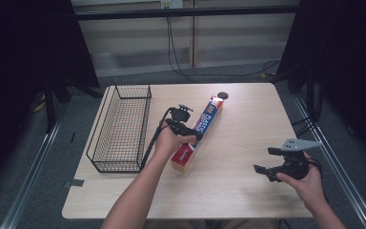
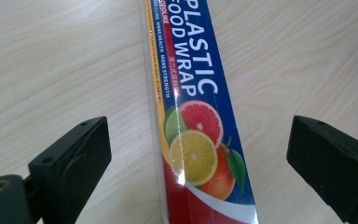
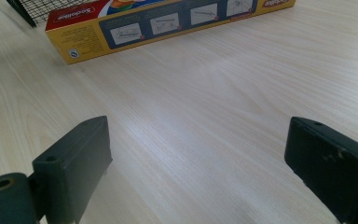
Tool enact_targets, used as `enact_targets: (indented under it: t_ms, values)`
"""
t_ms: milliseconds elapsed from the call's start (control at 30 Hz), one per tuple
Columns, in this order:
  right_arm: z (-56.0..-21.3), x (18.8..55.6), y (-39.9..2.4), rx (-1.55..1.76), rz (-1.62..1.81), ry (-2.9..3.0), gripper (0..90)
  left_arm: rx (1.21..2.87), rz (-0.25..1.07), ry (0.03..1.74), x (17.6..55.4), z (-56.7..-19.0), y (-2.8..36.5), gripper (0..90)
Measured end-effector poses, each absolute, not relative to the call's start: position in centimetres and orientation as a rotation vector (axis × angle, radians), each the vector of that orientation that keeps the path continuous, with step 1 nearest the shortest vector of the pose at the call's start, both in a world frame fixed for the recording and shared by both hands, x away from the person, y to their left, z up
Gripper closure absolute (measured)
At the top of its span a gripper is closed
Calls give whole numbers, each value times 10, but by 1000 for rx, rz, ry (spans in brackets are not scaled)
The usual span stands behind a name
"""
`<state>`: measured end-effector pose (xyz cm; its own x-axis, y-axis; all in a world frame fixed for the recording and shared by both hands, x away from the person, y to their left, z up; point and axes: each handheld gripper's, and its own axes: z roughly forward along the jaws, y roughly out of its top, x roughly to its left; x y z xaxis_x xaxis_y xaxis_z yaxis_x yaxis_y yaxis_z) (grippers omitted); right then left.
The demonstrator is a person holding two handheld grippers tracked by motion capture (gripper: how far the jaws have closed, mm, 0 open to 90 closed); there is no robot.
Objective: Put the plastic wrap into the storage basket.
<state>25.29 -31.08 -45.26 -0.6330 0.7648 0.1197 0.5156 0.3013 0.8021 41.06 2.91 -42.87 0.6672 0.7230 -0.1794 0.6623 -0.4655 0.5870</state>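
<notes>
A long plastic food wrap box point(image 1: 211, 114) lies slantwise on the middle of the wooden table point(image 1: 238, 191). My left gripper point(image 1: 192, 126) hovers over the box's middle, open, one jaw on each side of it without touching. In the left gripper view the box point(image 2: 191, 93), blue and red with citrus fruit printed on it, runs between the wide-apart jaws of the left gripper point(image 2: 198, 154). My right gripper point(image 1: 266, 160) is held near the table's front right, open and holding nothing. In the right gripper view the right gripper point(image 3: 198, 158) faces bare wood, with the box's yellow side point(image 3: 168, 23) farther off.
A black wire basket point(image 1: 124, 87) stands to the left of the box, with nothing visible inside; its corner point(image 3: 42, 7) shows in the right gripper view. A small dark round thing point(image 1: 223, 95) sits at the box's far end. Cables hang behind the table.
</notes>
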Motion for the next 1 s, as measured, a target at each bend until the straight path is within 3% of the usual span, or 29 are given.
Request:
enact_targets:
  t_ms: [400, 567, 1000]
  values:
    - [-452, 253, -310, 1160, 1251, 2285, 68, 2235, 119, 1068, 419, -431, 27, 140]
    - [-452, 253, -310, 1163, 1256, 2285, 68, 2219, 121, 1014, 422, -430, 26, 227]
    - [-451, 252, -311, 1160, 1262, 2284, 68, 2207, 97, 1053, 430, -437, 15, 236]
